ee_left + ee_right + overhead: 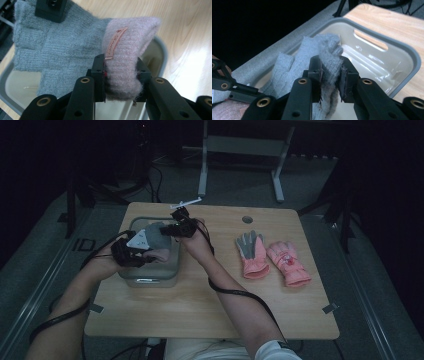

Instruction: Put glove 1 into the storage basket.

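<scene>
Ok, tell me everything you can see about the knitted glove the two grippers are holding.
The knitted glove is soft, fuzzy wool by its look: grey hand and fingers, pale pink ribbed cuff with a small pink label sewn on. It hangs stretched out over the grey bin near the table's left end. The left gripper is shut on the pink cuff, and the right gripper is shut on the grey finger end. Whether the glove touches the bin cannot be told.

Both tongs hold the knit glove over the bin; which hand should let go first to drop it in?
Right, probably. The right tongs pinch only a grey fingertip of the knit glove, which already hangs over the bin. The left tongs clamp the thick pink cuff, giving firmer control.
</scene>
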